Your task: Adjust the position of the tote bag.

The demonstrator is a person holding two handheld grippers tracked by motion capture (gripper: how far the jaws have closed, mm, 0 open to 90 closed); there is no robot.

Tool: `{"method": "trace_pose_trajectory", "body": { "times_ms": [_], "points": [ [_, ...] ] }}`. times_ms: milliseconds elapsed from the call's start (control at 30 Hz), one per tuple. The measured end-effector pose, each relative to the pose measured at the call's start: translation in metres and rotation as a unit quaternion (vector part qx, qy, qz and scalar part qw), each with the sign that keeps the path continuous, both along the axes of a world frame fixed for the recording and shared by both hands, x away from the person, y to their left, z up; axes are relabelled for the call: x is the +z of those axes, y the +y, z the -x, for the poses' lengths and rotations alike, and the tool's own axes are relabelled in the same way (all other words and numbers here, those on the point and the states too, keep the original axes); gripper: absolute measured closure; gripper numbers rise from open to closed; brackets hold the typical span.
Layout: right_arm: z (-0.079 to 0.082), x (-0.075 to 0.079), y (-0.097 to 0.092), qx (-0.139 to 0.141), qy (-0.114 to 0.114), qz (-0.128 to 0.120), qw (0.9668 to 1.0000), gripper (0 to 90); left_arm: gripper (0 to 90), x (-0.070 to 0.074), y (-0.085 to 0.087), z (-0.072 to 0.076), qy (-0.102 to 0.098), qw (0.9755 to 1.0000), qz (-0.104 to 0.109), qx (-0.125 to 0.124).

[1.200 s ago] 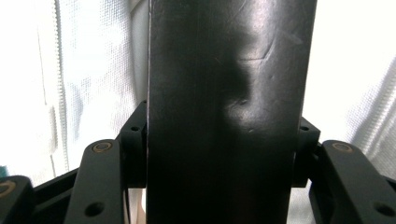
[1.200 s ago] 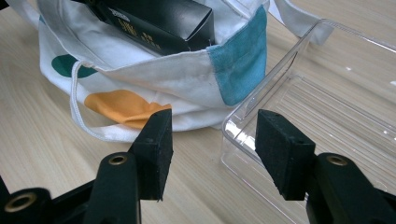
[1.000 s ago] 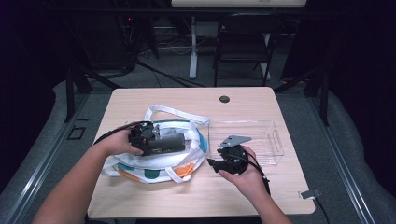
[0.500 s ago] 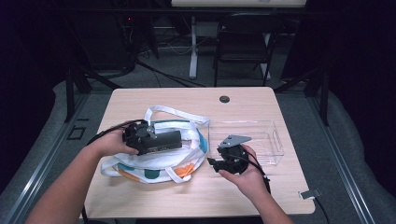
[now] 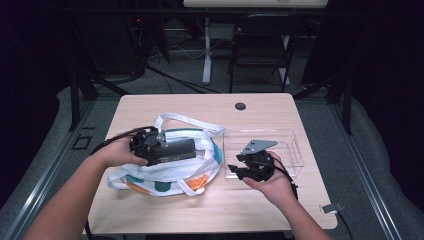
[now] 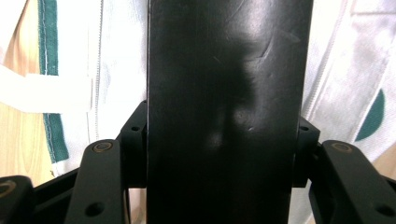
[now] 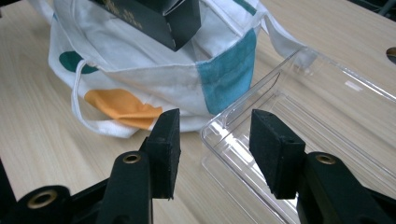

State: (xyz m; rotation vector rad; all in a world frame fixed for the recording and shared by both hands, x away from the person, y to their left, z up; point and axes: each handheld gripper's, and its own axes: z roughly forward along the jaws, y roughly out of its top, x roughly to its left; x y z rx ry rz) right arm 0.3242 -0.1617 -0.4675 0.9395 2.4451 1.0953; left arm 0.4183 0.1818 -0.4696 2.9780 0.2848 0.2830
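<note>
Overhead, the left gripper (image 5: pixel 187 148) holds a long black rectangular box (image 5: pixel 175 150) above the white cloth tote bag with teal and orange patches (image 5: pixel 165 175), left of the clear plastic tray (image 5: pixel 295 155). Its own view shows the box (image 6: pixel 224 107) clamped between both jaws. The right gripper (image 7: pixel 212 149), jaws apart, just narrowing and empty, hovers at the tray's near-left corner (image 7: pixel 280 93).

- Table (image 5: pixel 210 210) brightly lit from overhead; the surrounding room is dark.
- Soft sheen on the black box (image 6: pixel 224 112).
- Clear tray (image 7: pixel 327 107) shows glare.
</note>
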Motion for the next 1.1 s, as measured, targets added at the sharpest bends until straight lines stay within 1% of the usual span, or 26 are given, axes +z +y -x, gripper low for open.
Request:
{"method": "trace_pose_trajectory", "body": {
  "times_ms": [33, 67, 100, 200, 267, 300, 400, 467, 567, 633, 733, 867, 1000, 1067, 1100],
  "points": [
    [-0.001, 0.0, -0.001, 0.001, 0.001, 0.002, 1.0, 53.0, 42.6, 0.001, 0.0, 0.001, -0.002, 1.0, 0.001, 0.002],
    [-0.001, 0.0, -0.002, -0.002, 0.001, 0.002, 1.0, 52.7, 42.6, 0.002, 0.0, 0.001, -0.004, 1.0, -0.003, 0.001],
    [-0.001, 0.001, -0.003, -0.001, -0.004, -0.006, 1.0, 51.8, 42.6, 0.003, -0.001, 0.002, -0.005, 1.0, -0.002, 0.002],
    [-0.003, 0.003, -0.005, 0.002, -0.006, -0.008, 1.0, 48.0, 42.6, 0.006, -0.001, 0.003, -0.006, 1.0, 0.0, 0.001],
    [-0.004, 0.004, -0.007, 0.007, -0.008, -0.006, 0.9999, 45.7, 42.6, 0.009, -0.002, 0.003, -0.006, 1.0, -0.003, 0.0],
    [-0.005, 0.005, -0.007, 0.01, -0.009, -0.003, 0.9999, 45.3, 42.6, 0.01, -0.003, 0.004, -0.008, 1.0, 0.001, 0.001],
    [-0.007, 0.007, -0.01, 0.016, -0.02, 0.003, 0.9997, 44.4, 42.6, 0.014, -0.005, 0.005, -0.01, 0.9999, 0.003, -0.001],
    [-0.009, 0.008, -0.011, 0.019, -0.019, 0.007, 0.9996, 43.8, 42.6, 0.017, -0.007, 0.005, -0.011, 0.9999, 0.005, -0.002],
    [-0.012, 0.01, -0.012, 0.025, -0.019, 0.011, 0.9994, 42.6, 42.6, 0.021, -0.01, 0.006, -0.012, 0.9999, 0.002, -0.008],
    [-0.013, 0.012, -0.011, 0.027, -0.023, 0.02, 0.9992, 42.1, 42.6, 0.022, -0.013, 0.006, -0.017, 0.9998, 0.006, -0.01],
    [-0.015, 0.014, -0.011, 0.027, -0.036, 0.036, 0.9983, 40.9, 42.6, 0.026, -0.017, 0.006, -0.019, 0.9997, 0.004, -0.013],
    [-0.019, 0.018, -0.009, 0.026, -0.029, 0.048, 0.9981, 40.4, 42.6, 0.028, -0.022, 0.006, -0.019, 0.9997, 0.002, -0.018],
    [-0.023, 0.021, -0.006, 0.043, -0.029, 0.066, 0.9965, 35.7, 42.6, 0.029, -0.028, 0.005, -0.02, 0.9995, 0.003, -0.023],
    [-0.025, 0.023, -0.003, 0.057, -0.036, 0.073, 0.995, 32.5, 42.6, 0.03, -0.032, 0.005, -0.023, 0.9994, 0.006, -0.024],
    [-0.025, 0.024, -0.002, 0.061, -0.039, 0.079, 0.9942, 31.3, 42.6, 0.031, -0.034, 0.004, -0.022, 0.9994, 0.003, -0.027]
  ]
}}
